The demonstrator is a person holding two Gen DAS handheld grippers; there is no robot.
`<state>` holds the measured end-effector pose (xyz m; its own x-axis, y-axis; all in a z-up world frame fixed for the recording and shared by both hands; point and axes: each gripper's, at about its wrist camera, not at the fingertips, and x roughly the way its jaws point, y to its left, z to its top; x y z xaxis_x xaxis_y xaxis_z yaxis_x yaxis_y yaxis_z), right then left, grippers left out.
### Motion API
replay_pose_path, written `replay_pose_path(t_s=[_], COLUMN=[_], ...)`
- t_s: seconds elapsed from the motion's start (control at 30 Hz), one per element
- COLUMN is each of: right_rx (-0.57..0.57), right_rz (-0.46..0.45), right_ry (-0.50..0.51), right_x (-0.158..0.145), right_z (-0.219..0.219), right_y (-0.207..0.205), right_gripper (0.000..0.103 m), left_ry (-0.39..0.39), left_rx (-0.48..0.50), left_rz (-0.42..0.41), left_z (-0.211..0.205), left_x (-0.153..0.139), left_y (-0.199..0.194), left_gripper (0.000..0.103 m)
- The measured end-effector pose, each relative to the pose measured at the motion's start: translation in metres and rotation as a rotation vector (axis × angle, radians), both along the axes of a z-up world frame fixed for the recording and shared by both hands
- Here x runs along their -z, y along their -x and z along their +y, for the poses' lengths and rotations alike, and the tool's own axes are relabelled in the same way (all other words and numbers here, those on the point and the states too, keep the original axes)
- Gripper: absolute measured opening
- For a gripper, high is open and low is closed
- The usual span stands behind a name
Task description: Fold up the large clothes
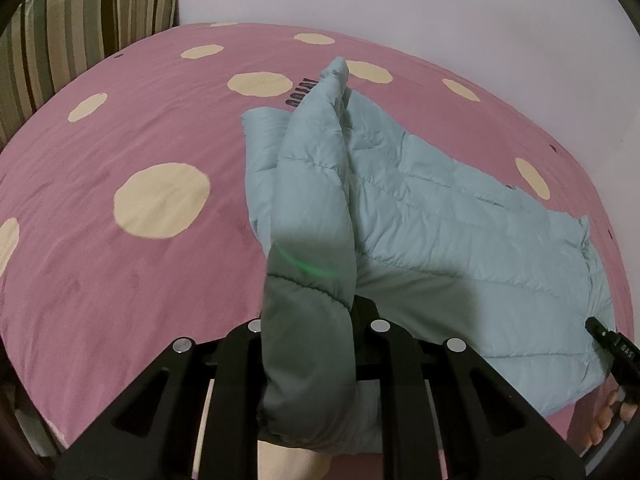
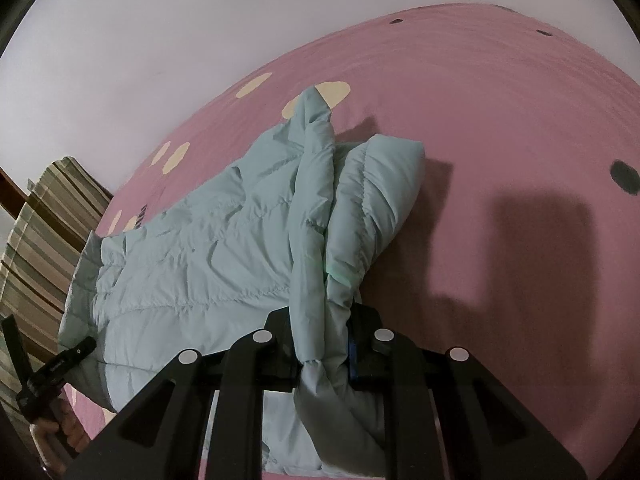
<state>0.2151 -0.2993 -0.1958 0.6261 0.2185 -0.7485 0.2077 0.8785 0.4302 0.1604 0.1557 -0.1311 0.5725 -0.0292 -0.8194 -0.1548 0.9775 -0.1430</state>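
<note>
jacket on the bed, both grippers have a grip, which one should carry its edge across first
Probably the left gripper: it pinches one raised flap of the jacket, with flat quilted body beside it to fold onto. The right gripper clamps a bunched, doubled edge at the far side.

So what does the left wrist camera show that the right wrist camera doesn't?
Only the left wrist view shows the big cream dot on the near left of the bedspread, and the left gripper shut on a raised fold of the jacket.

Only the right wrist view shows the dark grey dot on the bedspread, the gathered cuff end, and the right gripper shut on bunched fabric.

Both show the pale blue puffer jacket on the pink bedspread, the striped pillow, and the white wall.
</note>
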Motion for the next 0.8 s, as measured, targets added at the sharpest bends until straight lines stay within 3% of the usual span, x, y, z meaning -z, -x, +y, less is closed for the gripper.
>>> replay_pose_path(t_s=[0.3,0.57,0.7,0.8], right_rx=[-0.024,-0.031,-0.019,-0.003], right_rz=[0.006,0.01,0.009,0.012], right_ry=[-0.01,0.014,0.019,0.015], right_x=[-0.001,0.006,0.006,0.008], right_z=[0.0,0.007,0.005,0.003], right_y=[-0.003,-0.012,-0.01,-0.006], right_gripper=[0.016,0.019,0.026,0.034], left_ry=[0.007,-0.006,-0.006,0.01], left_rx=[-0.009,-0.009,-0.022,-0.044], left_rz=[0.006,0.025,0.027,0.032], left_z=[0.01,0.009,0.01,0.016], left_x=[0.002,0.017,0.016,0.016], left_y=[0.029,0.029,0.03,0.033], left_gripper=[0.016,0.019,0.028,0.044])
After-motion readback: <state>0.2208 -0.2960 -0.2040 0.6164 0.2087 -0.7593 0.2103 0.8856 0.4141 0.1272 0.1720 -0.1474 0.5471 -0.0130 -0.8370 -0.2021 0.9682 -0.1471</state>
